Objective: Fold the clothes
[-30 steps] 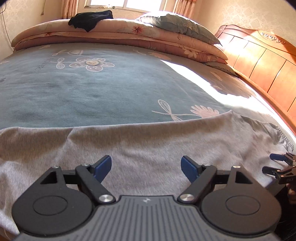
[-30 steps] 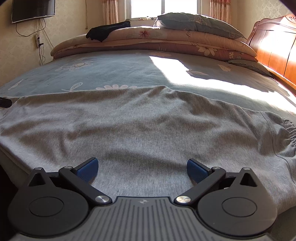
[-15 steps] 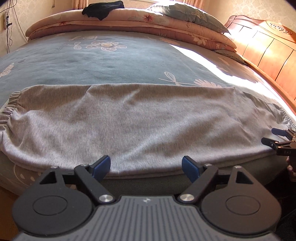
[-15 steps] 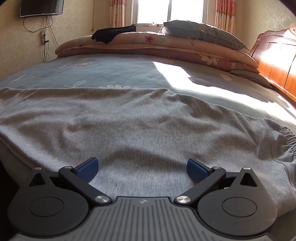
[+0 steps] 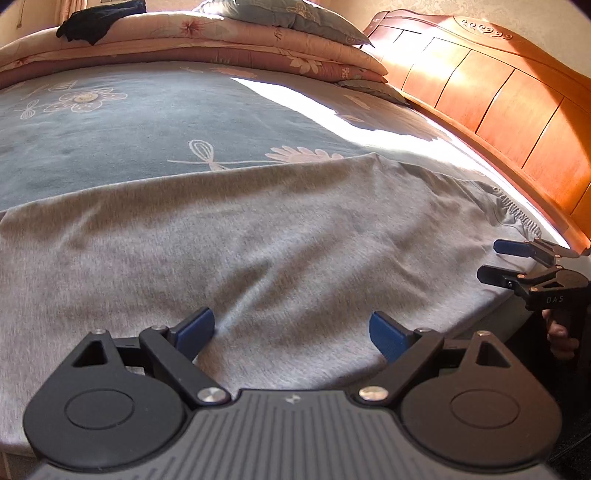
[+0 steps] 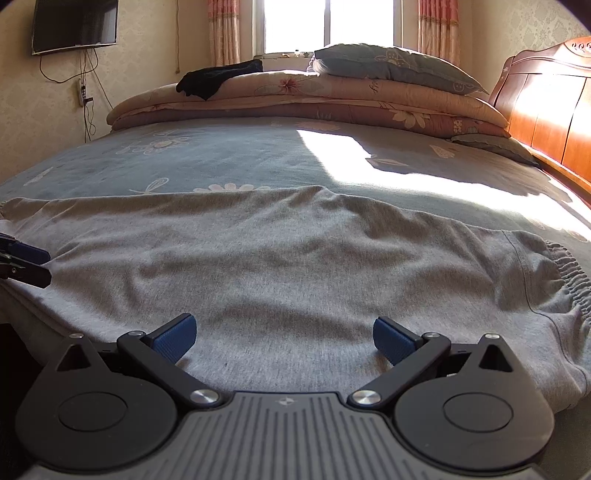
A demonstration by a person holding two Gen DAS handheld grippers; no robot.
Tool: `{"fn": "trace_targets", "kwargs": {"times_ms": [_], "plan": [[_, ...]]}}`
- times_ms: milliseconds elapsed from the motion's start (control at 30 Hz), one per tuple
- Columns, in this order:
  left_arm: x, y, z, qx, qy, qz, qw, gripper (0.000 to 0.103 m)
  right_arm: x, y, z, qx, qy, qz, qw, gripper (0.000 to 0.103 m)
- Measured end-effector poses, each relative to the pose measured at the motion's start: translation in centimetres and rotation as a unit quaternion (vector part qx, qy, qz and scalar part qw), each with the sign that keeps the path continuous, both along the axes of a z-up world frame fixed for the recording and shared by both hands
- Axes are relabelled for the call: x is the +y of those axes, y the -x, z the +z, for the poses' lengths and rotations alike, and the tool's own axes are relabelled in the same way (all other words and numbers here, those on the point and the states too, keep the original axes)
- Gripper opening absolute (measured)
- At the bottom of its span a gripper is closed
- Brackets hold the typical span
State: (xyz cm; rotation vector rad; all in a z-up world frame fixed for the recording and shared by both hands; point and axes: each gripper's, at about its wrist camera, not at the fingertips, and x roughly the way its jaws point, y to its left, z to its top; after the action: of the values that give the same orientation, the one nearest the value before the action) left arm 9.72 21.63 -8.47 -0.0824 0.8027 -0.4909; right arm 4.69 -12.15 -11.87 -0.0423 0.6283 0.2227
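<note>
Blue-grey fabric with pale flower and dragonfly motifs covers the bed [image 6: 229,162], which fills both views; a hard patch of sunlight falls across its right half. Along the right side runs the orange wooden headboard [image 5: 491,96], lit by the sun. At the far end lies a stack of folded pink floral quilts [image 6: 314,99], with a blue-grey pillow [image 6: 395,68] on top and a black garment [image 6: 218,79] draped on its left part. Behind them a bright window [image 6: 328,26] sits between curtains, and a dark television [image 6: 74,24] hangs on the left wall.

Spread flat across the near edge of the bed are the grey sweatpants [image 6: 295,266], laid lengthwise from left to right, with the gathered elastic waistband [image 6: 569,277] at the right end and a few shallow creases through the middle.

Over the near hem hover the right tongs [image 6: 283,335], jaws spread wide, blue pads apart and nothing between them but the cloth below. The left tongs [image 5: 291,328] hang over the pants further left; their jaws have just been opening wider and grip nothing. In the left wrist view the right tongs appear at the far right edge, with part of a hand [image 5: 559,338] below them.
</note>
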Motion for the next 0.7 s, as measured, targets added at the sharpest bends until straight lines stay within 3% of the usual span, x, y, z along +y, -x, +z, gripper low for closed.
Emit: {"fn": "trace_targets", "kwargs": {"times_ms": [167, 333, 467, 533, 700], "plan": [[0.8, 1.8, 1.0, 0.019, -0.020, -0.007, 0.9996, 0.095, 0.5, -0.4, -1.0, 0.001, 0.017, -0.001, 1.000, 0.103], [-0.8, 0.6, 2.5, -0.014, 0.004, -0.031, 0.9994, 0.095, 1.1, -0.4, -1.3, -0.003, 0.037, -0.001, 0.999, 0.103], [-3.9, -1.3, 1.6, -0.022, -0.003, -0.065, 0.9976, 0.095, 1.1, -0.4, -1.3, -0.002, 0.039, -0.003, 0.999, 0.103], [-4.8, -2.0, 0.6, -0.004, -0.012, -0.065, 0.9978, 0.095, 1.1, -0.4, -1.3, -0.003, 0.040, -0.003, 0.999, 0.103], [-4.8, -0.2, 0.2, 0.013, -0.001, -0.064, 0.9979, 0.100, 1.1, -0.4, -1.4, -0.005, 0.039, -0.003, 0.999, 0.103]]}}
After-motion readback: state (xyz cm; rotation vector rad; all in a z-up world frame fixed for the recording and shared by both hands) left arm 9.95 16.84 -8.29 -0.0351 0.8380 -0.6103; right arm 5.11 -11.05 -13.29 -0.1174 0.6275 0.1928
